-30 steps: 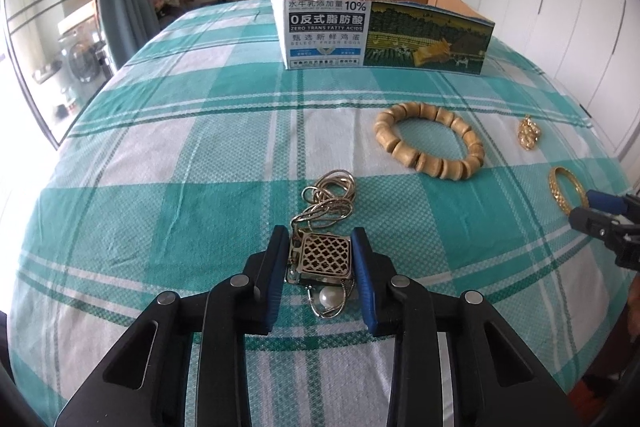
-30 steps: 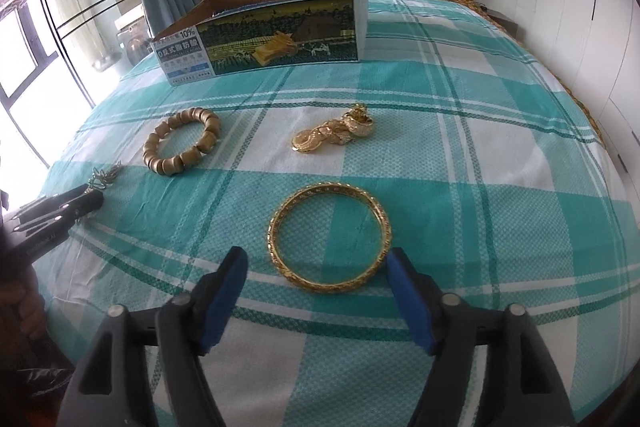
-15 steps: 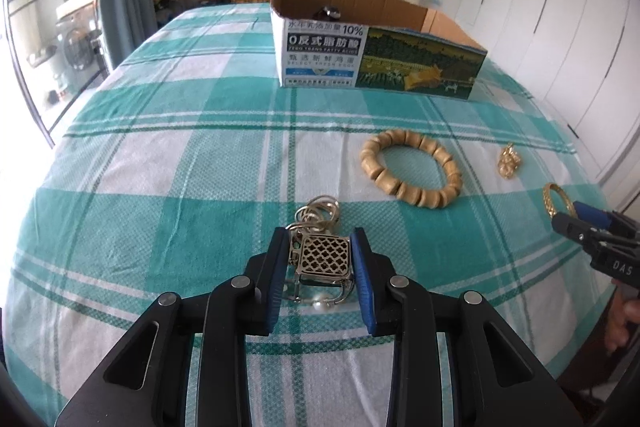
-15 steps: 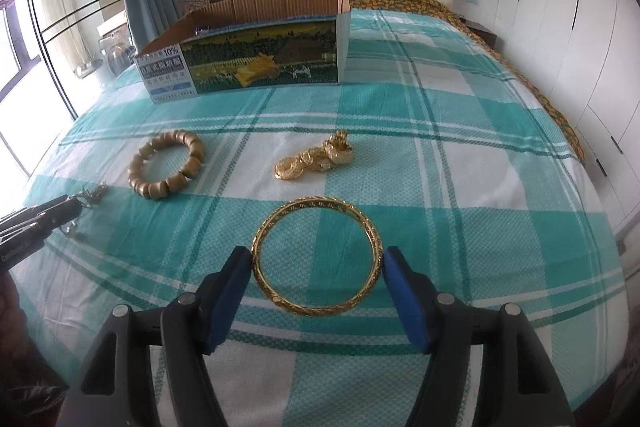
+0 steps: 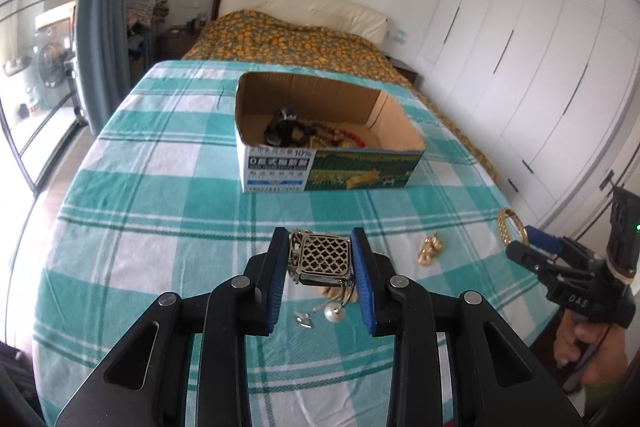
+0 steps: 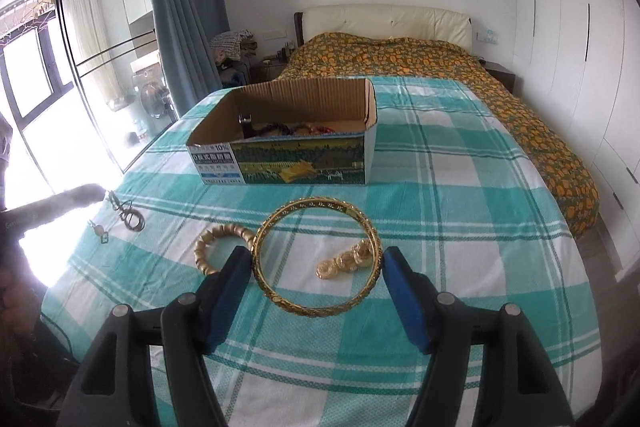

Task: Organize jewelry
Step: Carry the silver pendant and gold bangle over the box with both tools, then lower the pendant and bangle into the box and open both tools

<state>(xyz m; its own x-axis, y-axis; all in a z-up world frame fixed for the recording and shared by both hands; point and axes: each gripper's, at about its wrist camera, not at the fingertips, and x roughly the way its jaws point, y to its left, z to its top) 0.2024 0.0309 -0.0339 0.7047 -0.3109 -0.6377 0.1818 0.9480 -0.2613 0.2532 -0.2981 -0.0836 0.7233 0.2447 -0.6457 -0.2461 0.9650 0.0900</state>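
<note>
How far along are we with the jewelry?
Partly done: the box already holds several pieces. In hand: the left gripper clamps the lattice pendant, and the right gripper holds the gold bangle, both lifted. Left on the bed: the wooden bracelet and the gold charm.

The left gripper [image 5: 322,281] now holds the necklace [image 5: 325,257] up off the bed, and the right gripper [image 6: 316,293] lifts the gold bangle [image 6: 316,254] (both were lying down).

Open-topped cardboard box [image 5: 328,163] stands ahead; bare checked cloth [image 5: 160,211] between.
</note>
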